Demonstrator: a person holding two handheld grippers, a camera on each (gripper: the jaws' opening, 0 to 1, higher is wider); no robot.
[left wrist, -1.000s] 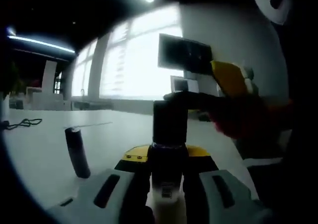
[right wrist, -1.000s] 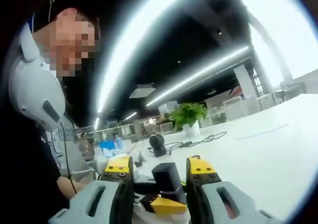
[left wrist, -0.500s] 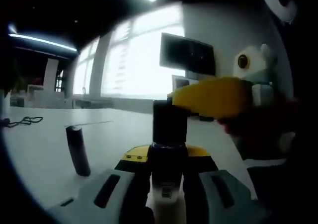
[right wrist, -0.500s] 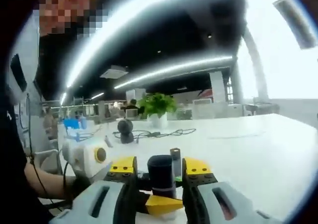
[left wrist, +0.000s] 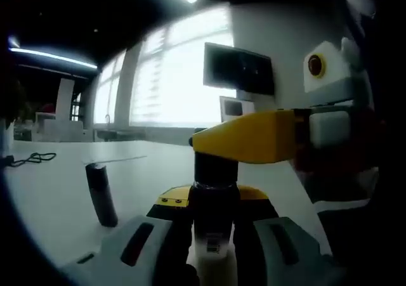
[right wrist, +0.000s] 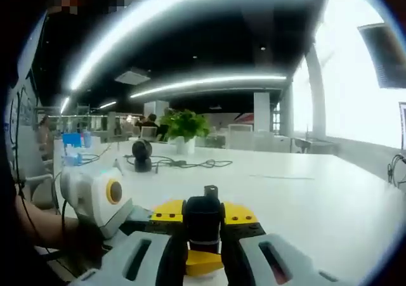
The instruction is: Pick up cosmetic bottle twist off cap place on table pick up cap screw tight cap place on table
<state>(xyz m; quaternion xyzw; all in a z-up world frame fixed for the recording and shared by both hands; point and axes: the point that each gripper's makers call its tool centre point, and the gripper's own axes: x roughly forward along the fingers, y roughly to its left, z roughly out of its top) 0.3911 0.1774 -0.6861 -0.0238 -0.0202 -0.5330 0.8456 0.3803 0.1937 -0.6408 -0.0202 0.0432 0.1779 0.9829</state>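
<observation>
the left tongs point(left wrist: 212, 235) are pinching the cosmetic bottle point(left wrist: 213, 251) around its pale body, holding it upright above the white worktop point(left wrist: 51, 197), with the neck and dark cap point(left wrist: 216, 165) rising toward twelve o'clock in the left gripper view. the right tongs point(left wrist: 254, 137) are reaching in from three o'clock there, a yellow jaw lying across the top of the cap. in the right gripper view the right tongs point(right wrist: 203, 226) are pressing in on the cap point(right wrist: 203, 219) from both sides, and the left tongs point(right wrist: 95, 194) are showing at nine o'clock as a pale housing with a person's arm behind it.

judging by this, the twisting step is in hand: the bottle is braced in one grip and the cap clamped in the other. whether the cap is being loosened or screwed tight cannot be told from these views. the next move is probably calling for a steady rotation about the bottle's axis, keeping the two grips aligned so the cap is not cocking on its thread.

a second dark, slim tube point(left wrist: 101, 194) is standing on the worktop at nine o'clock of the bottle, well apart from it.
</observation>
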